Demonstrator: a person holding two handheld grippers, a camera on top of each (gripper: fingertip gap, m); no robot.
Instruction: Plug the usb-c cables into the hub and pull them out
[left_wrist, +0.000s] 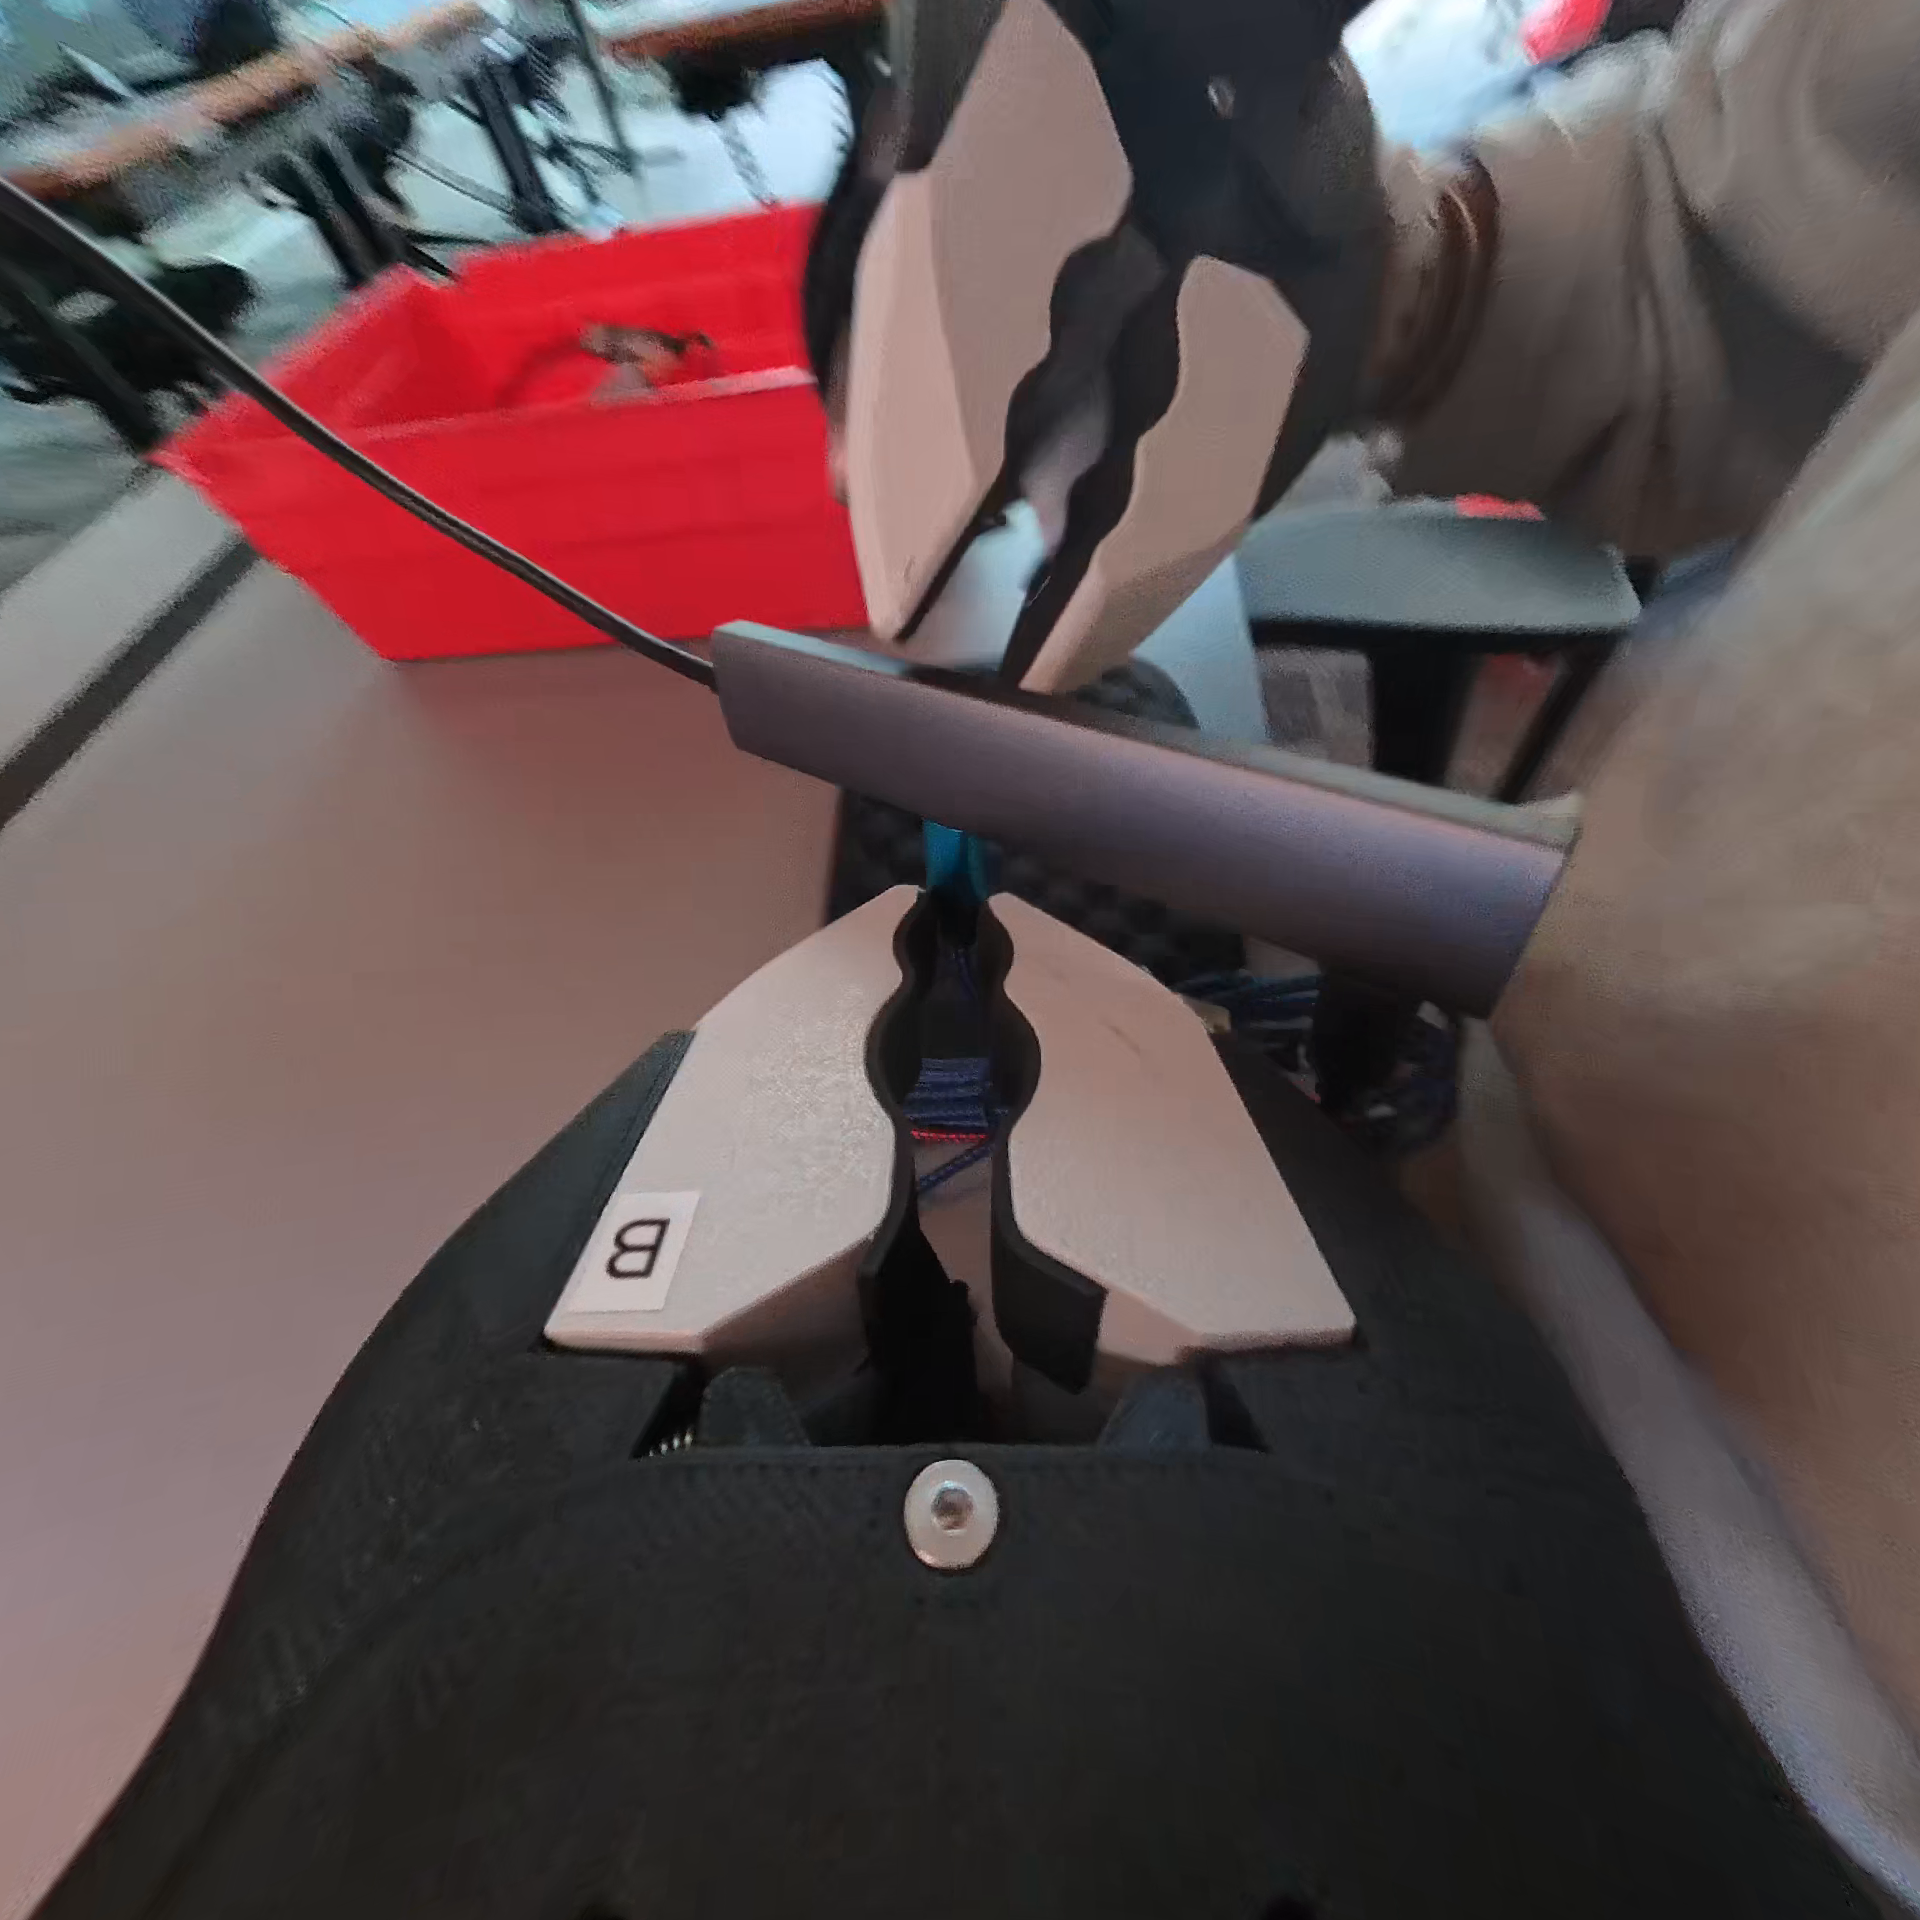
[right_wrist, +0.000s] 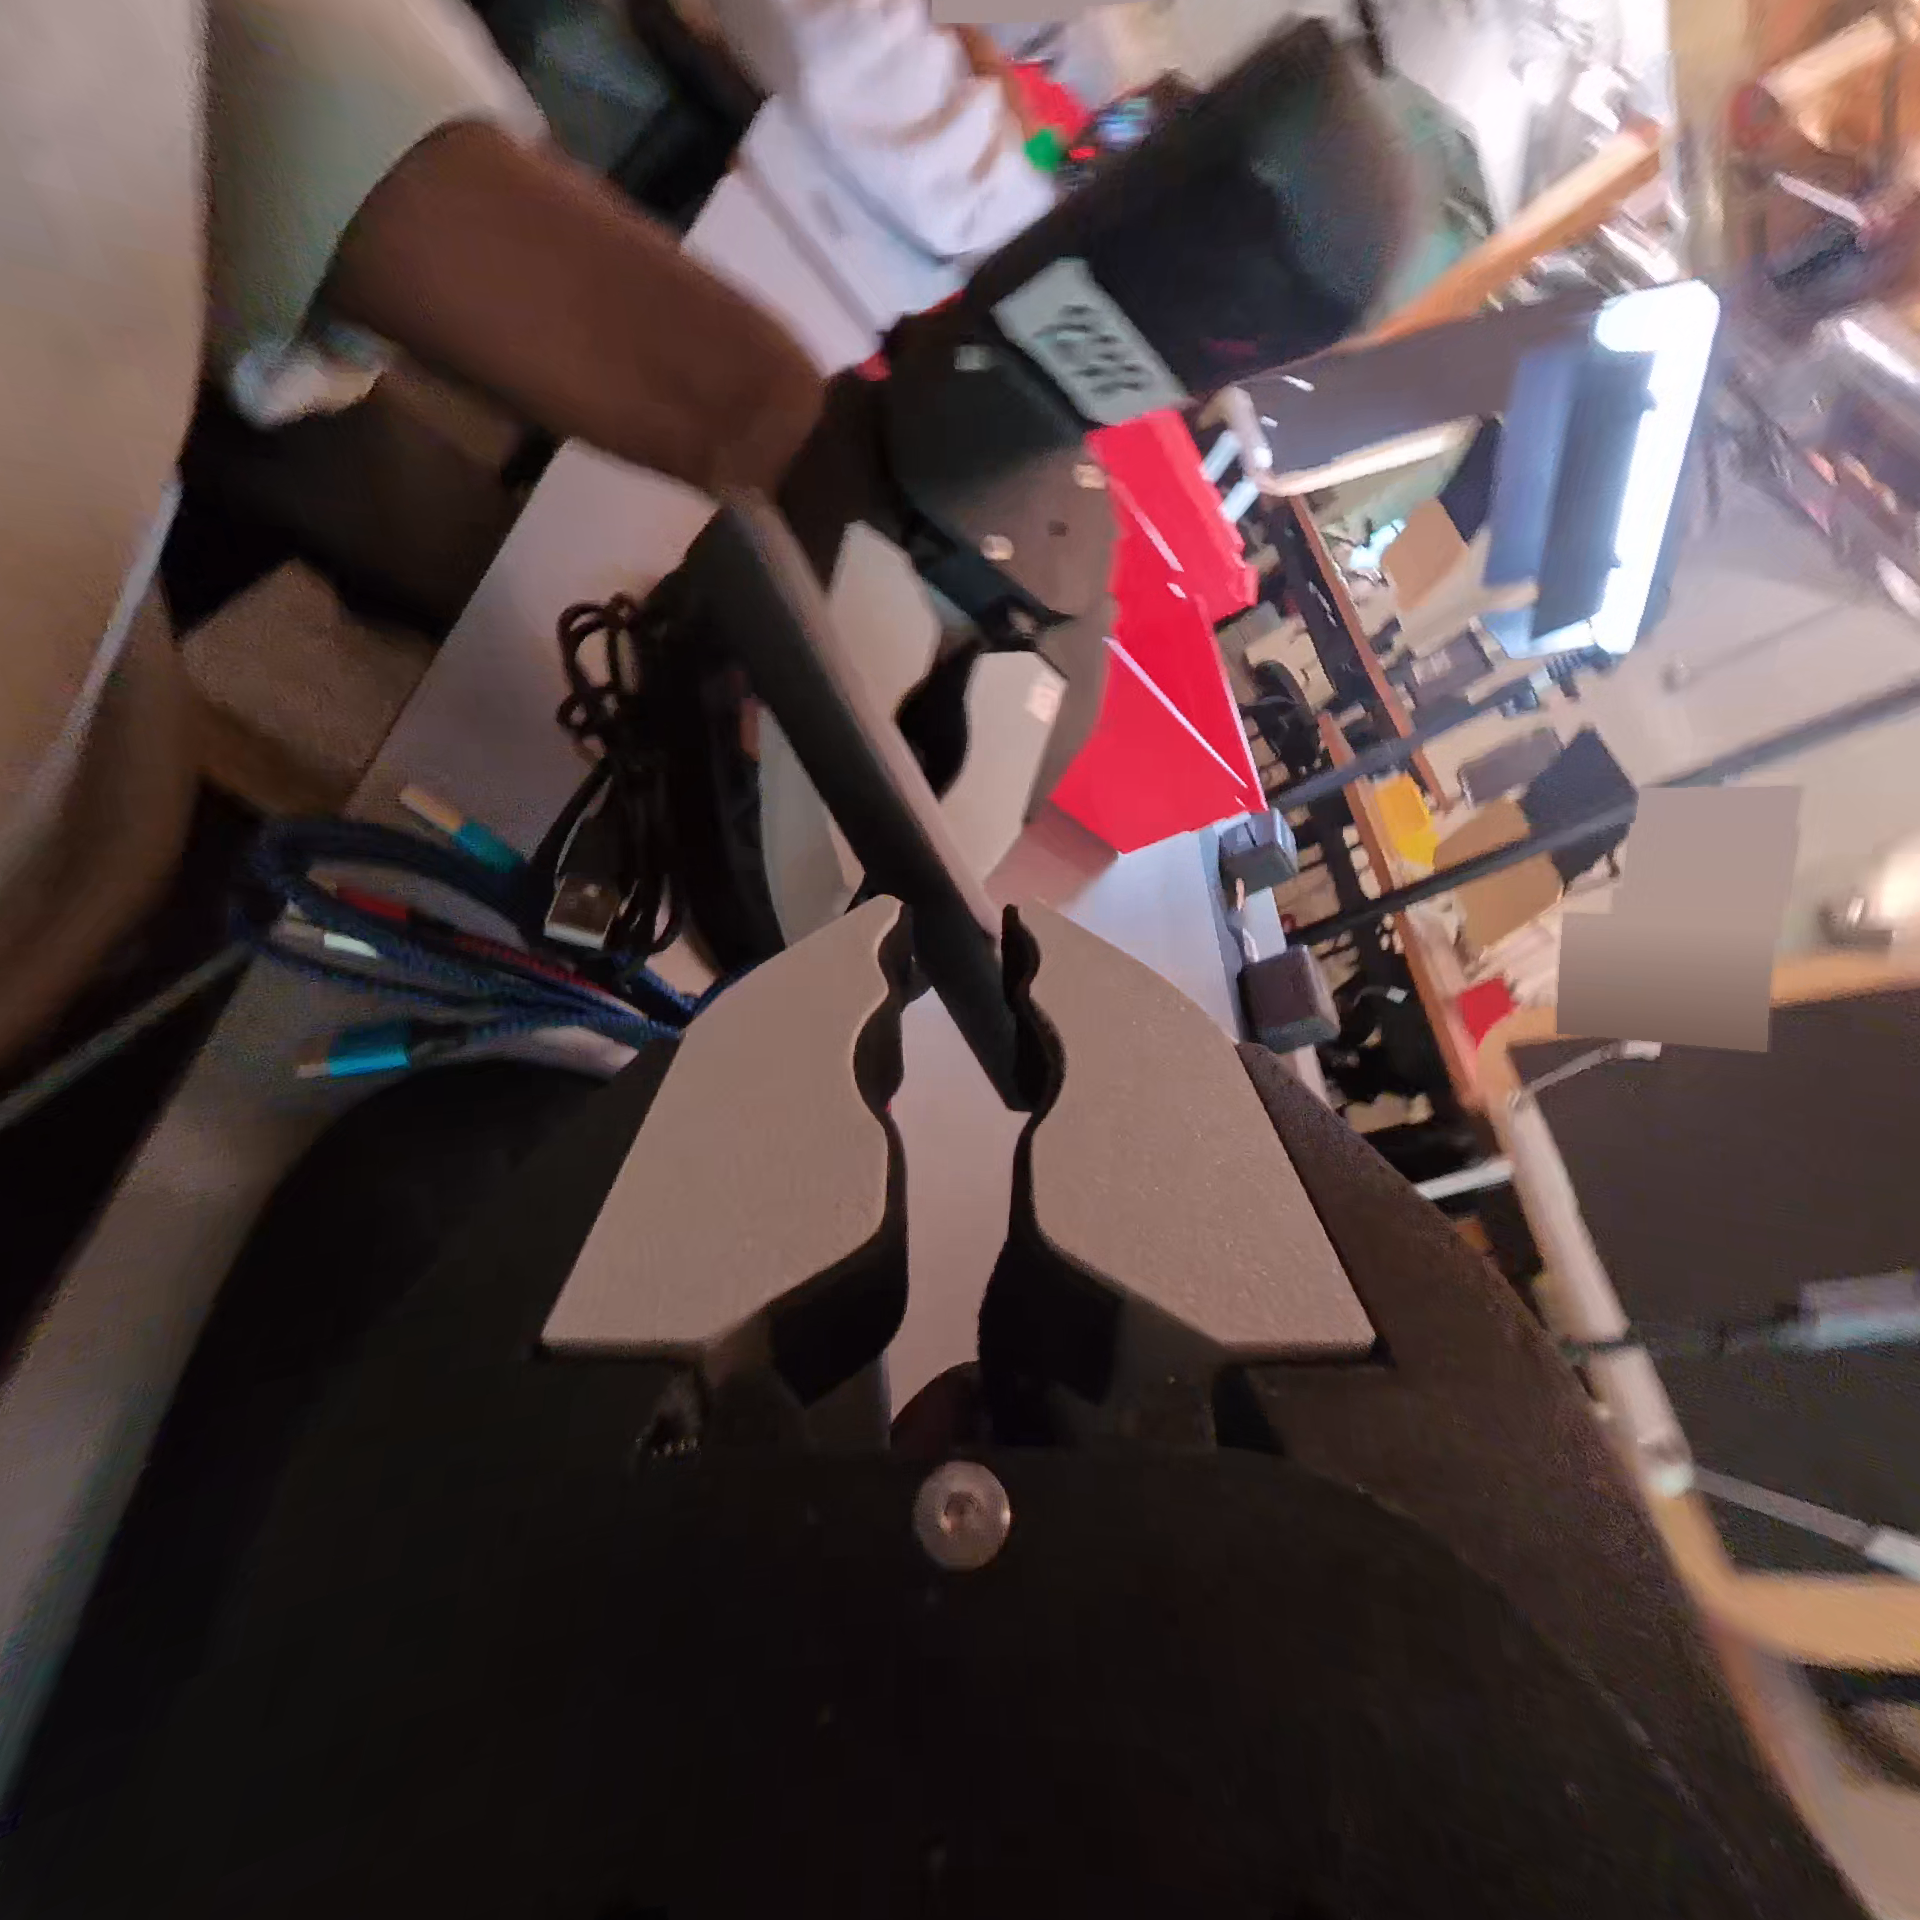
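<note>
left wrist cam: low, close behind left gripper, facing hub just past tips
right wrist cam: rolled sideways, close behind right gripper
shared: hub, red bin beyond

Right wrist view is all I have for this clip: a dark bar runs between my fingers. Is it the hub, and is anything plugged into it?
Observer: Yes, the hub. The left wrist view shows its long grey side, held clear above the table by the right gripper.
Operator: And a cable?
Observer: The left gripper is shut on a teal USB-C plug right at the hub's underside; whether it is seated is hidden.
Operator: Anything else attached?
Observer: A thin black cord leaves the hub's far end, running toward the red bin.
</note>
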